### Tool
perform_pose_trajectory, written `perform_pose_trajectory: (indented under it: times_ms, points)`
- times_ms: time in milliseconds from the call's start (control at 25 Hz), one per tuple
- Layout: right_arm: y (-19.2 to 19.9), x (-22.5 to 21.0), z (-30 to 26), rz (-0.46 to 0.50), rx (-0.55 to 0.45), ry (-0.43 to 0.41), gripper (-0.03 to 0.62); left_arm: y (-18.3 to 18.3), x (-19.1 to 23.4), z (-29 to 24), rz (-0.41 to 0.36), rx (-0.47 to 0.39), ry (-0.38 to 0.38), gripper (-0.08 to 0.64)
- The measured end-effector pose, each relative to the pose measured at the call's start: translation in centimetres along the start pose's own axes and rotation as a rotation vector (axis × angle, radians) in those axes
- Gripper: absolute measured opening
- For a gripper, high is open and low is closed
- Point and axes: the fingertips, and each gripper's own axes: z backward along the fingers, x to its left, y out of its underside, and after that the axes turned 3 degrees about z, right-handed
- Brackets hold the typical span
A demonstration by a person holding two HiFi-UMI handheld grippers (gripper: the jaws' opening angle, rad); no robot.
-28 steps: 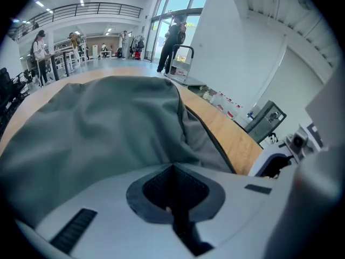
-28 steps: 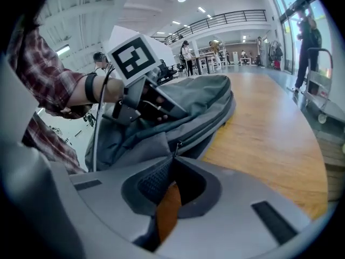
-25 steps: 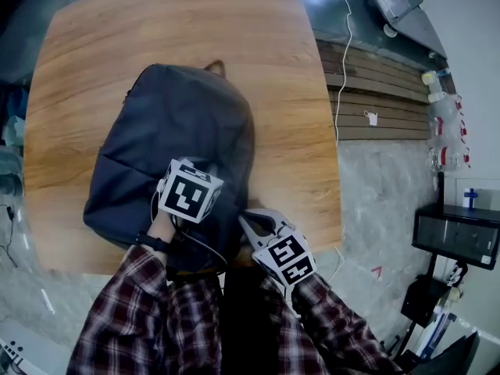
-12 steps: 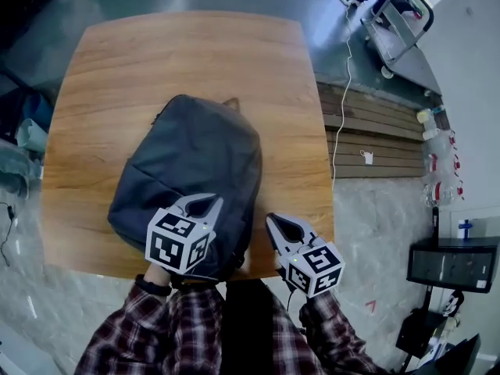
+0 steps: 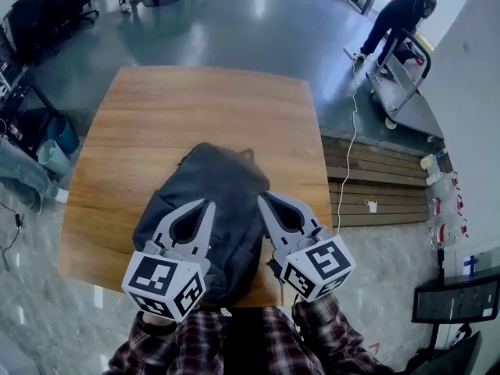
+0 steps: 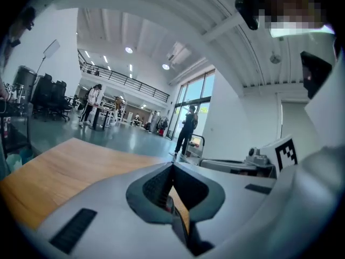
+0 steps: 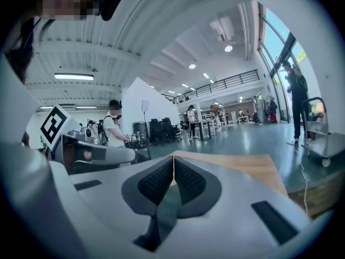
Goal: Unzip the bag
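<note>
Holding the left claw (image 5: pixel 208 205) pressed together, pinching nothing, with only wood and open hall showing past the meeting tips in the left gripper view. Holding the right claw (image 5: pixel 264 199) pressed together and empty too, near the left one. Hovering both above the bag (image 5: pixel 226 180), tips pointing toward the far edge of the counter (image 5: pixel 195 108), apparently held clear of the fabric rather than working on it. Leaving the bag lying flat by the near edge, closer to the near right corner, no opening showing. Probably needing one claw to pin the fabric and the other to find the zip pull, not made out here.
</note>
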Motion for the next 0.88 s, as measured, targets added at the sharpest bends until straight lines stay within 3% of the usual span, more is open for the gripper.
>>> perform_pose_trajectory:
  times_ms: [160, 400, 880]
  points:
    - [-2.4, 1.2, 0.3, 0.05, -0.04, -0.004, 0.017, -2.3, -0.9, 1.1, 0.006, -0.074, -0.006, 0.008]
    - [-2.8, 1.9, 1.0, 0.013, -0.049, -0.054, 0.012, -1.6, -3.5, 0.5, -0.058, -0.049, 0.024, 0.008]
    - [-2.8, 1.4, 2.0, -0.019, -0.06, -0.053, 0.011, -1.2, -4.8, -0.5, -0.061, -0.025, 0.05, 0.008]
